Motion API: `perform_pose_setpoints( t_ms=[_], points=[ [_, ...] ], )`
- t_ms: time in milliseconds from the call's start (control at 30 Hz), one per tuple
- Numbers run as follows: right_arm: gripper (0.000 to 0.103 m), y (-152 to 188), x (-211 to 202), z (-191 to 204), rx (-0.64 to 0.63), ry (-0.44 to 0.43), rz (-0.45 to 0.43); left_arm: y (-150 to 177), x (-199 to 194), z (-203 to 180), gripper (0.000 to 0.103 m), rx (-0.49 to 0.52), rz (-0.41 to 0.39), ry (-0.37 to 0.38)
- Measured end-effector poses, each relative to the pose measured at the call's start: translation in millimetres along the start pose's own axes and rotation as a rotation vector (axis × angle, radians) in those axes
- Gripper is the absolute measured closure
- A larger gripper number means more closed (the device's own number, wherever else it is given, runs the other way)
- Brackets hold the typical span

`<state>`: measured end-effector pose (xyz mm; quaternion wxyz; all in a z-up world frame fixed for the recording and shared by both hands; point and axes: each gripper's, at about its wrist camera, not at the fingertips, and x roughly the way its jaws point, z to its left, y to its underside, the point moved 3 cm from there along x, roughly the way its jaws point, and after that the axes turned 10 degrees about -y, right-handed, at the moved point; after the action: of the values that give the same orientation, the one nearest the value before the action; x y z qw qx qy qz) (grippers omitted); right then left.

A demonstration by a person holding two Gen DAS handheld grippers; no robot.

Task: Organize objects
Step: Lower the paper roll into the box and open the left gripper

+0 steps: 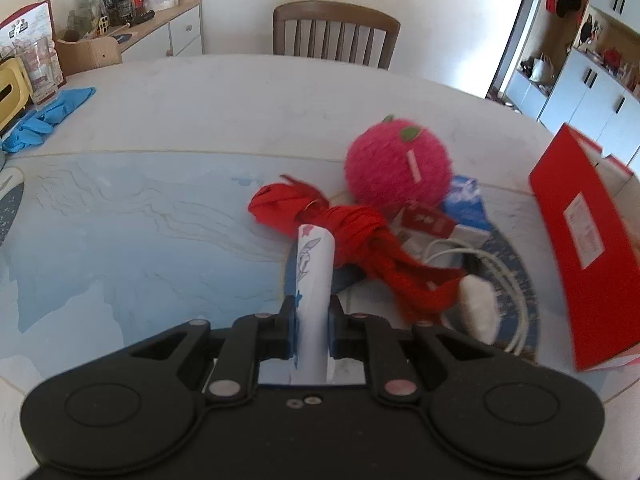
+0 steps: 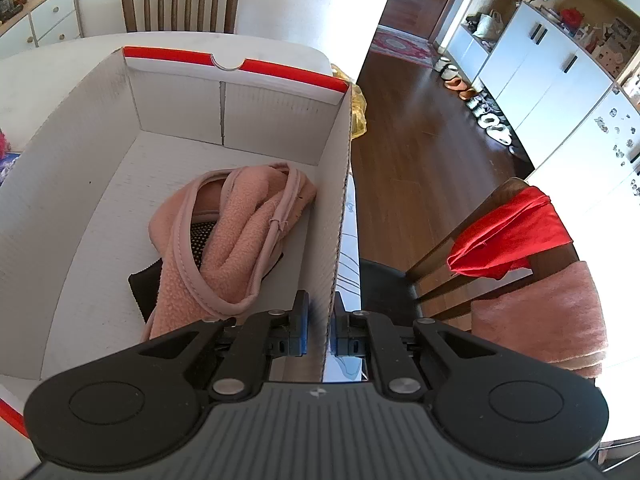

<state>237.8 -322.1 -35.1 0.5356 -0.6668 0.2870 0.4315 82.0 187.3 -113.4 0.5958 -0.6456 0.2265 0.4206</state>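
White tube (image 1: 314,280) sits clamped in the left gripper (image 1: 312,320); right gripper (image 2: 319,328) pinches the box (image 2: 336,240) wall.

white tube (image 1: 314,276): cartoon print, held between fingers | red box (image 2: 240,120): open, white inside | pink slippers (image 2: 228,232): lying inside box
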Motion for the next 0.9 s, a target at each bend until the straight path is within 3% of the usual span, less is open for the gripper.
perform_pose_setpoints(
  t_ms=[367, 900],
  points=[
    [0.094, 3, -2, -5, 0.017, -0.059, -0.005, -17, -50, -47, 0.091, -0.002, -0.035, 0.040],
    [0.095, 9, -6, -10, 0.019, -0.158, -0.027, -34, -86, -154, 0.091, 0.140, -0.071, 0.171]
  ],
)
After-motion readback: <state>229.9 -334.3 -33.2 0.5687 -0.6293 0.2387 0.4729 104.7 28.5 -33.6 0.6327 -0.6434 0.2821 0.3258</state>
